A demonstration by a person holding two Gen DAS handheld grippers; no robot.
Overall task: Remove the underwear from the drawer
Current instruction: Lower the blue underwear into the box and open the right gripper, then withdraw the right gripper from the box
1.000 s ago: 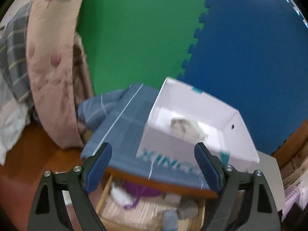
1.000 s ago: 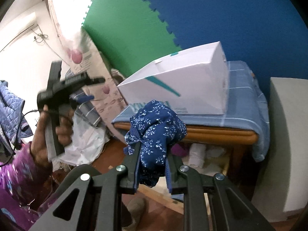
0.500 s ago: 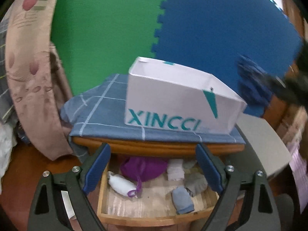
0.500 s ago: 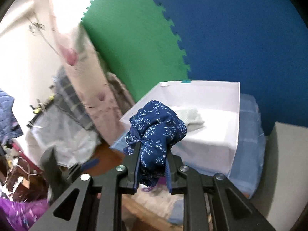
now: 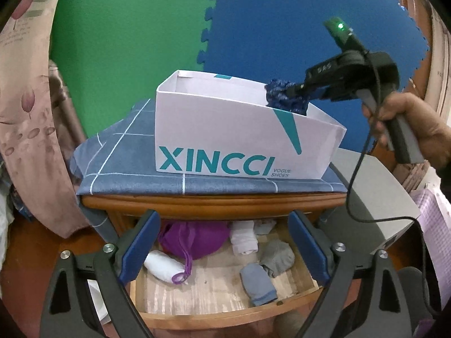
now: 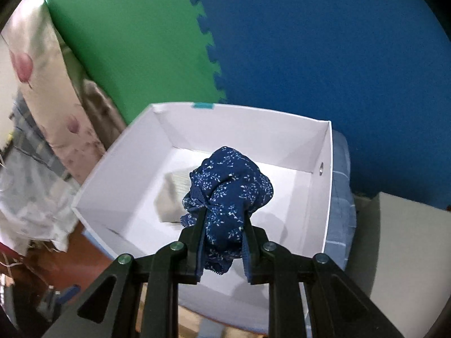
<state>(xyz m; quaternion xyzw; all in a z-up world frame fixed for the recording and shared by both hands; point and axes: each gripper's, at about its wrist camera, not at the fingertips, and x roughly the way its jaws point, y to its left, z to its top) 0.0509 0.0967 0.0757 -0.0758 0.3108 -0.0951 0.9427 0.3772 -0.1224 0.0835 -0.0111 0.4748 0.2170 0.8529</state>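
My right gripper (image 6: 224, 214) is shut on navy floral underwear (image 6: 229, 181), holding it over the open white shoe box (image 6: 327, 186). The left wrist view shows that same gripper (image 5: 289, 91) and underwear (image 5: 284, 97) above the box's right end, a hand on the handle. A pale folded garment (image 6: 172, 194) lies inside the box. My left gripper (image 5: 222, 235) hangs in front of the open wooden drawer (image 5: 220, 314), its jaws opening with nothing between them. In the drawer lie a purple bundle (image 5: 194, 238), a white roll (image 5: 163, 266), grey pieces (image 5: 277, 256) and a blue-grey one (image 5: 258, 283).
The white box (image 5: 214, 140) sits on a blue checked cloth (image 5: 126, 157) over the wooden nightstand. A grey cabinet (image 5: 375, 202) stands to the right, floral bedding (image 5: 31, 112) to the left. Green and blue foam mats (image 5: 282, 28) cover the wall behind.
My right gripper carried the navy underwear up from beside the nightstand to above the box. My left gripper dropped and rolled level, so it now faces the open drawer.
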